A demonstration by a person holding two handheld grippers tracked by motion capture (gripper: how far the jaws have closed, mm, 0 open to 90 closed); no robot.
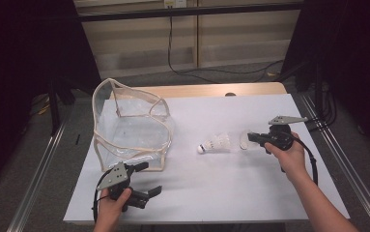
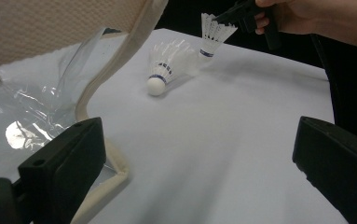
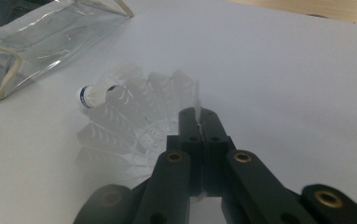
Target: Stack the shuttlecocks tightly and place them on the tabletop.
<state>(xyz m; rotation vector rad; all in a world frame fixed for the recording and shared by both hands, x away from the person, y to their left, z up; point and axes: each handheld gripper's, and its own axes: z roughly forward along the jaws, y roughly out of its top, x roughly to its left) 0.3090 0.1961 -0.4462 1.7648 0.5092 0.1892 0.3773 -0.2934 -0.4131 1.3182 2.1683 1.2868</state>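
White feathers of one shuttlecock (image 3: 134, 135) sit clamped in the right gripper (image 3: 197, 122), seemingly bound for the clear pouch (image 1: 129, 126) beside the wide-open left gripper (image 1: 141, 179).

Open white worktop (image 1: 250, 193) stretches across the near and far right, while a clear bag (image 1: 129, 125) blocks the left side just beyond the left tool (image 1: 146, 180), and a loose shuttlecock (image 1: 215, 143) lies mid-table between the bag and the right tool (image 1: 250, 137).
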